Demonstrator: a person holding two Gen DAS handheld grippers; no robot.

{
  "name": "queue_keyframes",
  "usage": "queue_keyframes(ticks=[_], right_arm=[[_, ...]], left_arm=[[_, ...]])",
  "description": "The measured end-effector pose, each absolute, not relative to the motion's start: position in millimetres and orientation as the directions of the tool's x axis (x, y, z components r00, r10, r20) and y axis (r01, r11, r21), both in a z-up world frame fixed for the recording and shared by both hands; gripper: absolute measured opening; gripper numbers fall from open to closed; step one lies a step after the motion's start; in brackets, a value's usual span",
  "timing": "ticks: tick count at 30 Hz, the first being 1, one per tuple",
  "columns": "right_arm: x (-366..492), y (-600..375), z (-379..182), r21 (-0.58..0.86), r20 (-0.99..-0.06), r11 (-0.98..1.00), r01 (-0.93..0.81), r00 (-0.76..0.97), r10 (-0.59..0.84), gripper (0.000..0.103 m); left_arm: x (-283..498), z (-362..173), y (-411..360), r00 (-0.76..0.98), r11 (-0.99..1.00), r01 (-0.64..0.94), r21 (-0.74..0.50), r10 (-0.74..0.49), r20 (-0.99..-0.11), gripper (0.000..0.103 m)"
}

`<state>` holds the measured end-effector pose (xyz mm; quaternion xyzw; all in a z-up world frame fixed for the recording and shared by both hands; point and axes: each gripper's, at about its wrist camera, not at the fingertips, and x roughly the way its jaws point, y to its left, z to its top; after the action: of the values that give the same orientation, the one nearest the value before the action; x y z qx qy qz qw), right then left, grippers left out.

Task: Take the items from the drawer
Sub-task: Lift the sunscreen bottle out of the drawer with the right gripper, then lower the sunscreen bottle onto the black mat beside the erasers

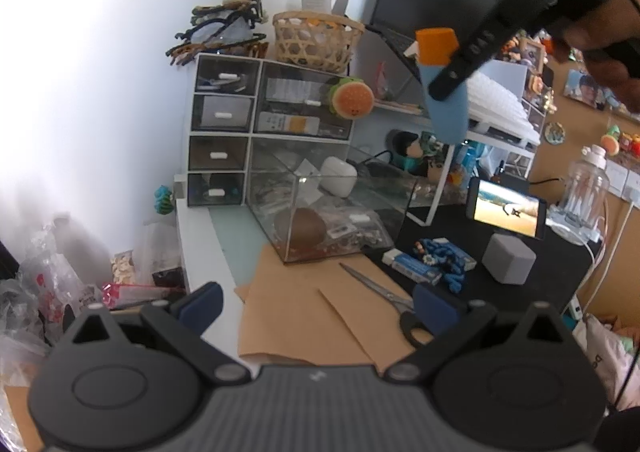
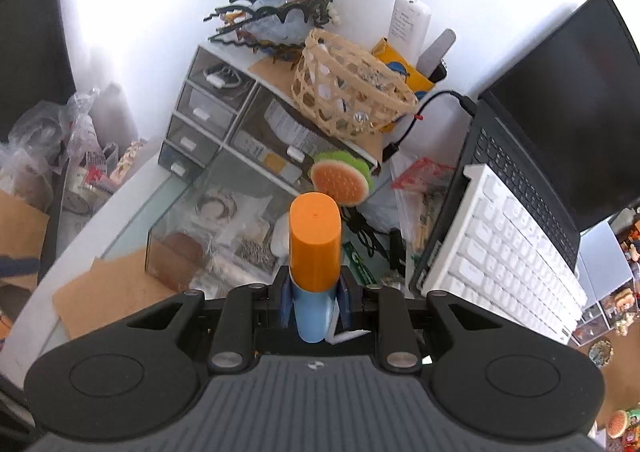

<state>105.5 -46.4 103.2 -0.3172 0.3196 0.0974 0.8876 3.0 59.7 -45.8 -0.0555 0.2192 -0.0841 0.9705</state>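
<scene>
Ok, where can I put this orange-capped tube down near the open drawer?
The tube is clamped in the right gripper. Barest spot: the brown paper in front of the clear drawer, left of the scissors. The black mat beside it is crowded with an eraser, a phone and a grey cube.

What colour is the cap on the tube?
Orange, on a light blue tube. The right wrist view shows it best, held between the right gripper's fingers.
</scene>
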Motion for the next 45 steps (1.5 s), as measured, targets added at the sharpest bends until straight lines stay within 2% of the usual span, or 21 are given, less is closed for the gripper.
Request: queue_keyframes(ticks=[18, 31, 45], right_arm=[[90, -66, 41, -0.512, -0.735, 0.74, -0.436, 0.668, -0.115, 0.026], [107, -79, 11, -0.408, -0.831, 0.791, -0.456, 0.545, -0.114, 0.026], [123, -85, -10, -0.38, -0.874, 0.804, -0.458, 0.461, -0.15, 0.026]], left_arm=[[1, -47, 59, 0.888, 0.977, 0.158, -0.14, -0.202, -0.413, 0.103], [4, -49, 61, 0.885, 0.977, 0.152, -0.149, -0.201, -0.42, 0.103], [6, -50, 64, 0.883, 0.975, 0.15, -0.161, -0.205, -0.423, 0.103]])
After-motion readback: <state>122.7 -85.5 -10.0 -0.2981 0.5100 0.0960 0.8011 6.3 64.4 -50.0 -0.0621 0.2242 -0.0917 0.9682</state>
